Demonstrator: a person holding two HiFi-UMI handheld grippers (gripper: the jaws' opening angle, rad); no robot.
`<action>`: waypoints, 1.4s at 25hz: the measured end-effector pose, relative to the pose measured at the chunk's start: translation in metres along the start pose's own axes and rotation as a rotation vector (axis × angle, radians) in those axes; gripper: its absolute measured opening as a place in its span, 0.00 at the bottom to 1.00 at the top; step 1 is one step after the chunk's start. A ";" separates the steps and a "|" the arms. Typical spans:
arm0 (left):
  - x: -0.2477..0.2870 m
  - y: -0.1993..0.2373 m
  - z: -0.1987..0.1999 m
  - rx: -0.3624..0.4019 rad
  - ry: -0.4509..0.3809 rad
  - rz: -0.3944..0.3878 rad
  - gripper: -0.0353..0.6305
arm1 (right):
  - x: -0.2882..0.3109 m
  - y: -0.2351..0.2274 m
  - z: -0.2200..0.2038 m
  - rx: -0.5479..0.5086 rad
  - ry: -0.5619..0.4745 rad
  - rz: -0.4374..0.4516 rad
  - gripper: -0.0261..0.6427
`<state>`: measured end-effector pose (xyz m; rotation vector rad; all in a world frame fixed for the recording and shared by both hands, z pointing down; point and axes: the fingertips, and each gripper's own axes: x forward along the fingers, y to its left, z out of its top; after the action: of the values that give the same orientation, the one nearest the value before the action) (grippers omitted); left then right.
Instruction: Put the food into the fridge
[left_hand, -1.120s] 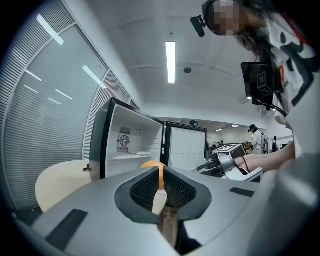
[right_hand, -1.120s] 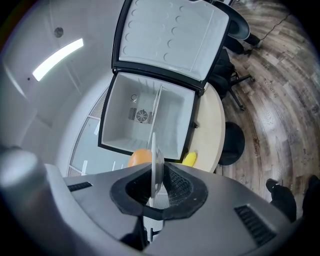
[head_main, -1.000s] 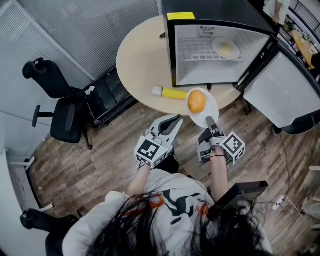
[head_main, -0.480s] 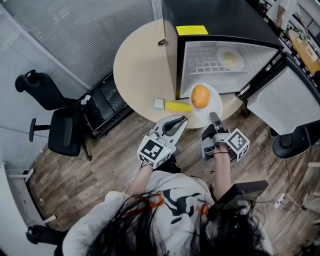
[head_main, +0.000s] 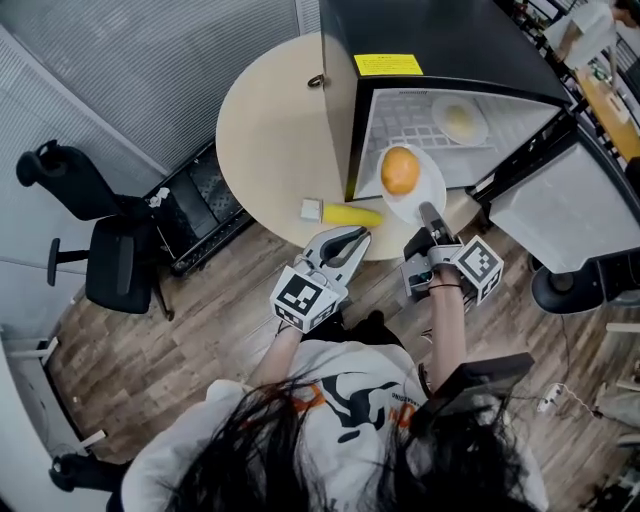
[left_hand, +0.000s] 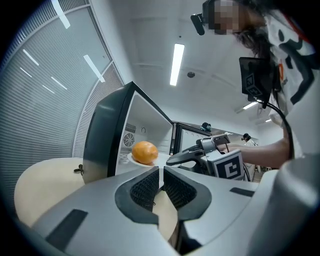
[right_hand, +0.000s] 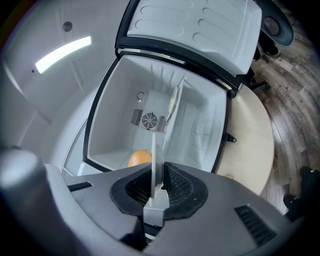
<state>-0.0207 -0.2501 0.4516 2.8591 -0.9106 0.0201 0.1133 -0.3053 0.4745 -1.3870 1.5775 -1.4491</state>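
One round orange fruit (head_main: 400, 170), sitting on a thin white plate (head_main: 432, 192). Held up by the right gripper (head_main: 426, 210), pinched tight on the near rim of that plate, with the rim edge-on between the pads. Right at the mouth of the small black fridge (head_main: 440, 40) with the white inside, door wide open to the right.

Straight ahead of the right gripper: the bare white floor of the fridge, and a little round fan on the back wall. So, most likely, just a push forward and a gentle drop to set the plate inside. Needs keeping flat, to stop any rolling. Up on the wire shelf, a second white plate (head_main: 460, 120) with something pale on it, well apart from the orange fruit.

Lower and to the left, the left gripper (head_main: 346, 240), jaws almost together, nothing between them. Just beside it, a long yellow corn cob (head_main: 352, 215), lying on the round beige worktop (head_main: 270, 120), long way running left to right, with a small white block (head_main: 312, 210) at its left end. Much nearer to the left gripper than to the right one, so probably a job for the left. Would need to open first, then come at the cob across its thin side.
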 end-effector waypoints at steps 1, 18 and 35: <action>0.001 0.000 0.000 0.000 -0.001 0.005 0.09 | 0.004 0.002 0.002 0.000 0.006 0.002 0.10; 0.023 0.022 0.014 0.004 -0.011 0.146 0.09 | 0.082 0.009 0.017 0.023 0.150 0.033 0.10; 0.027 0.030 0.013 0.019 0.012 0.198 0.09 | 0.123 -0.003 0.018 0.089 0.178 0.006 0.10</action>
<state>-0.0160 -0.2916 0.4443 2.7706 -1.1933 0.0666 0.0948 -0.4252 0.5005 -1.2305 1.6018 -1.6581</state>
